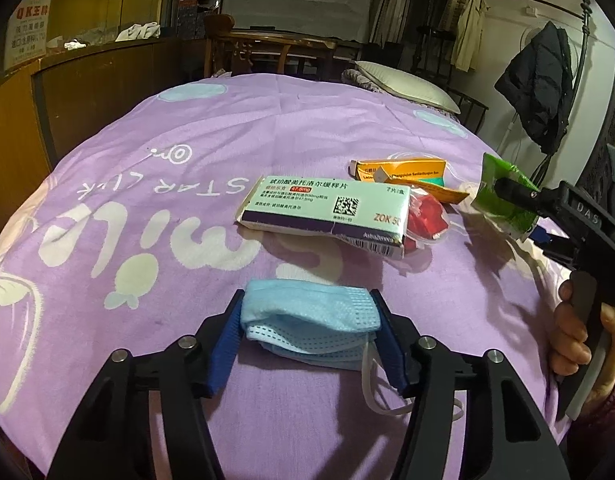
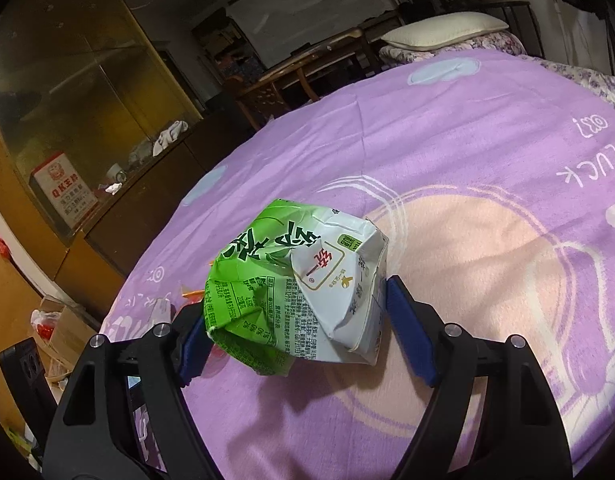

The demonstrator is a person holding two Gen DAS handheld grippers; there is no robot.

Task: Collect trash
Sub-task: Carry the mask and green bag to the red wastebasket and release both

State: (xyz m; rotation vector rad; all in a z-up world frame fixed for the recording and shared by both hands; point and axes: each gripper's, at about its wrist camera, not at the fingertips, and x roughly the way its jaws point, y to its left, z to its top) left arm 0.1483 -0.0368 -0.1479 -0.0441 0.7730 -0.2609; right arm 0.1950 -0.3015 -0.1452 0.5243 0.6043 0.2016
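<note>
A folded blue face mask (image 1: 311, 320) lies on the purple bedsheet (image 1: 179, 128), and my left gripper (image 1: 307, 295) is shut on it, a blue pad pressing on each side. Its white ear loop trails towards the right finger. A crushed green and white drink carton (image 2: 295, 276) hangs just above the sheet, with my right gripper (image 2: 294, 300) shut on it. In the left wrist view the same carton (image 1: 507, 216) hangs at the right, off the bed. A white medicine box (image 1: 327, 208), an orange box (image 1: 403, 170) and a red wrapper in clear plastic (image 1: 425, 220) lie beyond the mask.
A person's hand (image 1: 571, 332) grips the right tool's handle. A pillow (image 1: 403, 84) lies at the bed's far end. A wooden cabinet (image 2: 79, 92) lines the bed's left side, with cardboard boxes (image 2: 63, 332) on the floor below. A dark jacket (image 1: 543, 80) hangs at the right.
</note>
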